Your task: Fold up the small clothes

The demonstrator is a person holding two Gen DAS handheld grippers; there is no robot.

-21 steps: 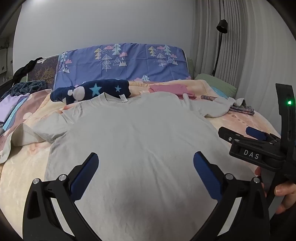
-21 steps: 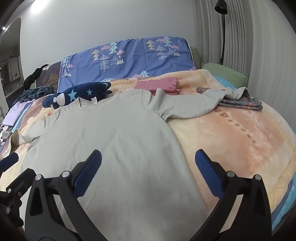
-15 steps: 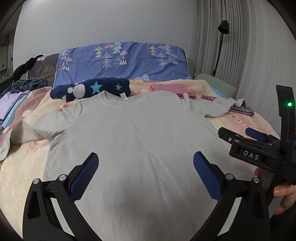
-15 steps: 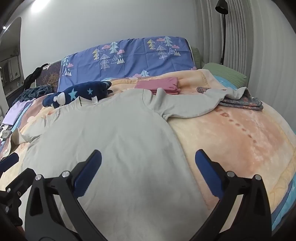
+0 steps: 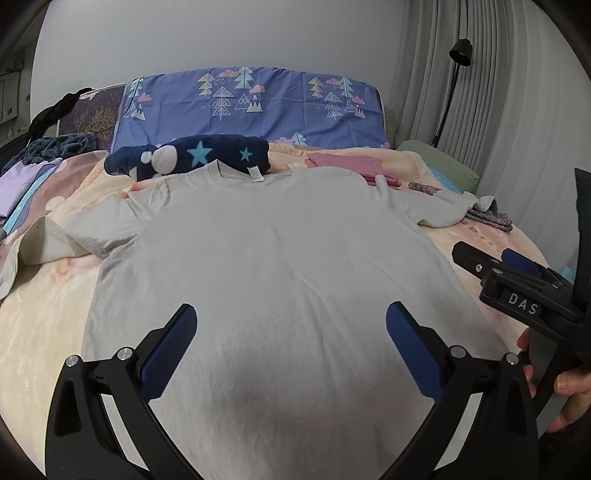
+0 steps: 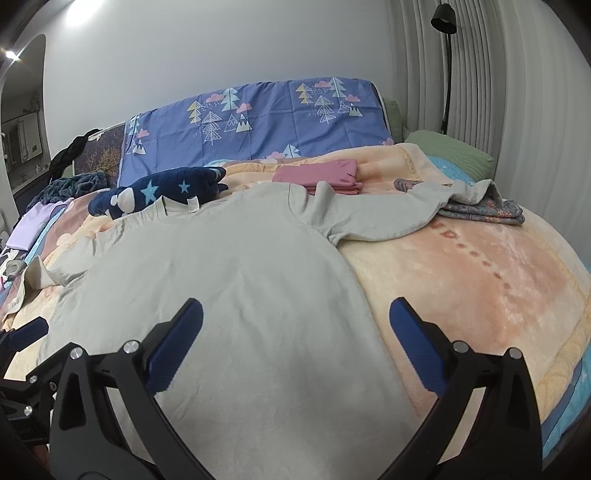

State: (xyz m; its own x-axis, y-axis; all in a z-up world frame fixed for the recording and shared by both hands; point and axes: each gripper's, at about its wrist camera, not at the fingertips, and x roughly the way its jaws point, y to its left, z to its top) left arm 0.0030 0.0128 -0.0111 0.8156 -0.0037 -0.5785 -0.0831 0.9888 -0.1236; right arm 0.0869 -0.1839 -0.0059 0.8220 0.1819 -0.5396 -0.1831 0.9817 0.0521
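Garment under inspection: one pale grey T-shirt (image 5: 273, 266), laid flat and spread open on a peach fleece blanket (image 6: 480, 280) covering the bed. Its long axis runs from the near hem, at the cameras, to the collar (image 5: 243, 173) at the far end, so the neck points toward the headboard. A white label (image 5: 256, 173) shows inside the collar. Both sleeves lie extended outward: the left sleeve (image 5: 96, 229) is creased and partly bunched, and the right sleeve (image 6: 373, 218) reaches across to a folded patterned cloth (image 6: 484, 210), its cuff resting on that cloth.

Left gripper (image 5: 291, 332): jaws spread wide, blue fingertips (image 5: 170, 343) well apart, nothing between them. It hangs over the lower body of the shirt; whether it touches the fabric cannot be told.

Right gripper (image 6: 295, 332): jaws likewise spread wide and holding nothing. It sits over the shirt's lower right part, one blue pad above the fabric and the other above the bare blanket, with the shirt's side edge running between them. In the left wrist view it appears at the right border, held by a hand (image 5: 565, 391).

Beyond the collar: a navy star-print plush item (image 5: 192, 155) touching the neckline, a folded pink garment (image 6: 321, 177) near the right shoulder, a blue tree-print pillowcase (image 5: 251, 107) upright against the wall, a green pillow (image 6: 450, 151), and a black lamp (image 6: 445, 14) by the curtain.
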